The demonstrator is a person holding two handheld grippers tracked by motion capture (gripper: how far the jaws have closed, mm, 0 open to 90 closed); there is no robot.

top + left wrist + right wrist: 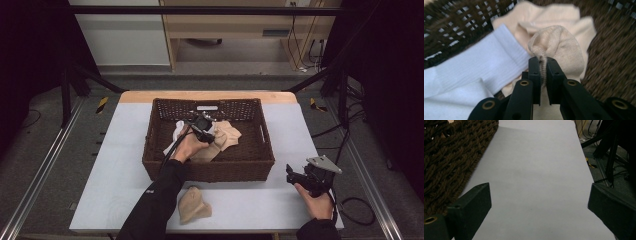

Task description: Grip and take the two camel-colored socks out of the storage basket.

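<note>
1. inside the brown woven basket (150,162), which sits mid-table on the pale grey table (110,165), the left gripper (202,131) reaches in from the near side, its cable trailing back over the basket's front wall.
2. in the left gripper view its jaws are nearly closed, pinching a bunched fold of a beige sock (560,46); the cloth fills the narrow gap between them.
3. a white sock (474,72) lies just beside and partly under the beige one, on the basket floor.
4. another beige sock (194,205) lies flat on the table, outside the basket's front wall, near the left sleeve.
5. the right gripper (295,175) hovers over the table's near right corner, jaws spread wide and holding nothing, beside the basket's outer wall.
</note>
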